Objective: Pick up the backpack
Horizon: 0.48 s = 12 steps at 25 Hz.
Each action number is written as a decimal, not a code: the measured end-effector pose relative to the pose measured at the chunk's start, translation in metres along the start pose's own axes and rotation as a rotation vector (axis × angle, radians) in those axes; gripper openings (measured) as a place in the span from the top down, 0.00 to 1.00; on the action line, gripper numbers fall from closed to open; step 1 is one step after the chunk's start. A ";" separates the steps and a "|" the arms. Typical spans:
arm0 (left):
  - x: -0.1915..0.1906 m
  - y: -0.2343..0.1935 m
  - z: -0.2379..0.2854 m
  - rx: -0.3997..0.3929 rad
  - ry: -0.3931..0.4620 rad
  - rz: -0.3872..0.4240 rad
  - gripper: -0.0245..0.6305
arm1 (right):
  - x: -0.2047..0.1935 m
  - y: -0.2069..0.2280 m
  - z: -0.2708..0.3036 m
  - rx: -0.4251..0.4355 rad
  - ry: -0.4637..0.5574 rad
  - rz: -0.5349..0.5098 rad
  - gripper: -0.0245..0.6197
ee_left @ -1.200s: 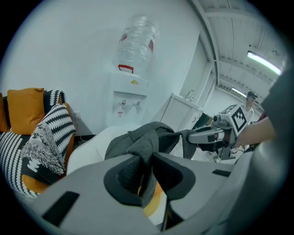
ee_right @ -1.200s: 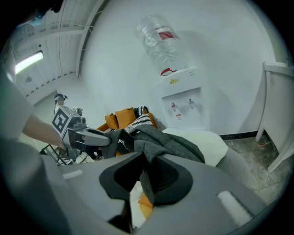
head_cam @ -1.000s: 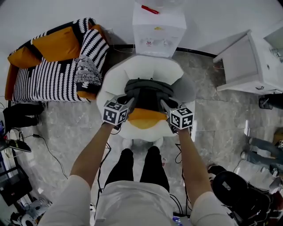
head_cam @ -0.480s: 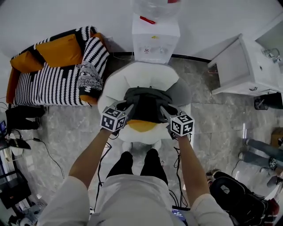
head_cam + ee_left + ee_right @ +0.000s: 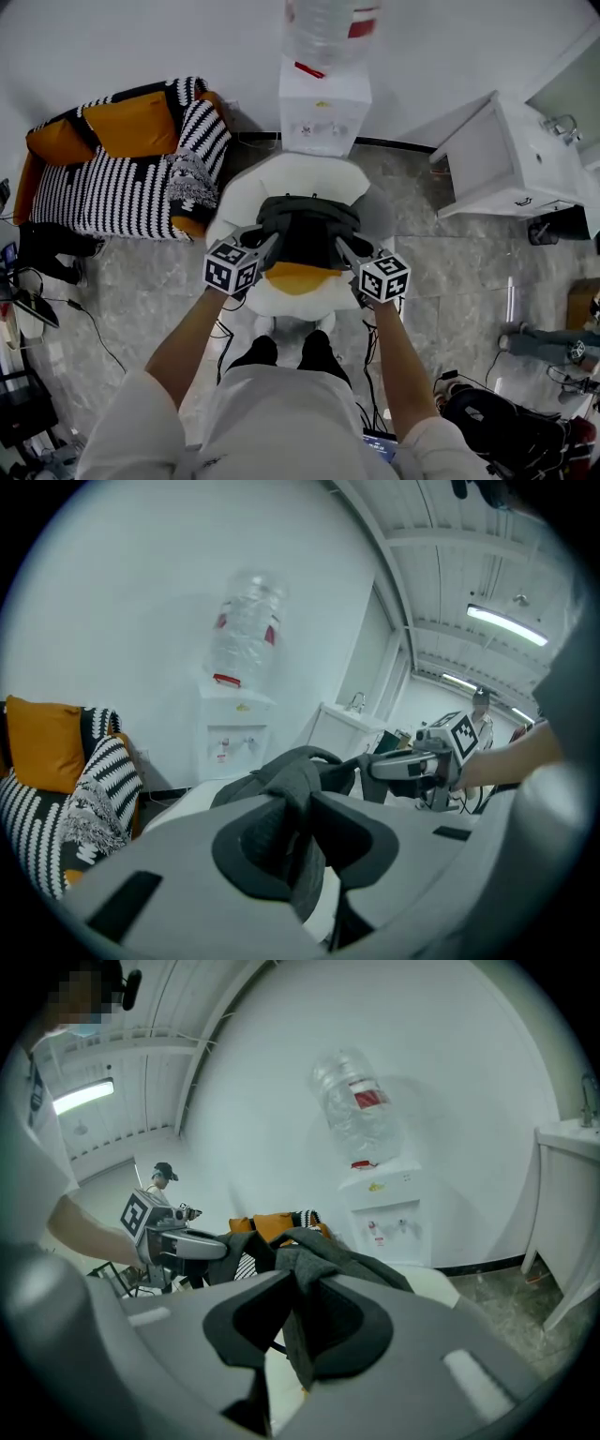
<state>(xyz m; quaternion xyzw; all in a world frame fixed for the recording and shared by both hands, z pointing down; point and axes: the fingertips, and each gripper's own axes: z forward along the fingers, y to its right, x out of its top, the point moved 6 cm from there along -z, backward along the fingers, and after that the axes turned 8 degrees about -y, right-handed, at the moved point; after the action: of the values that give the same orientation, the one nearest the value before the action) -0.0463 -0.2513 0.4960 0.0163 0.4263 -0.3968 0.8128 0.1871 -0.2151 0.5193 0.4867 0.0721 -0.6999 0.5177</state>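
Pale grey floor tiles [image 5: 441, 272] lie under a white, rounded backpack [image 5: 291, 178] with an orange patch. It is held up in front of the person, between their hands and a water dispenser [image 5: 323, 108]. Its dark grey straps [image 5: 305, 220] bunch across the top. The left gripper [image 5: 265, 246] has its fingers nearly together, pinched on one strap; the right gripper [image 5: 345, 248] clamps the other strap the same way. A striped sofa [image 5: 112, 178] with an orange cushion [image 5: 131, 122] stands to the left, and a white cabinet [image 5: 497, 159] to the right.
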 end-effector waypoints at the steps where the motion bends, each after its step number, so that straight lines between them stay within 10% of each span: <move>1: 0.005 0.001 -0.002 0.001 0.010 -0.001 0.87 | 0.005 -0.001 -0.002 0.001 0.005 -0.004 0.87; 12: 0.036 0.019 -0.033 -0.009 0.090 0.024 0.88 | 0.035 -0.026 -0.035 0.012 0.069 -0.038 0.87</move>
<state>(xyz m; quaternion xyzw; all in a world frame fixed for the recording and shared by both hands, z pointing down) -0.0443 -0.2488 0.4436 0.0357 0.4639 -0.3839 0.7976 0.1879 -0.2048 0.4646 0.5123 0.0952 -0.6928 0.4985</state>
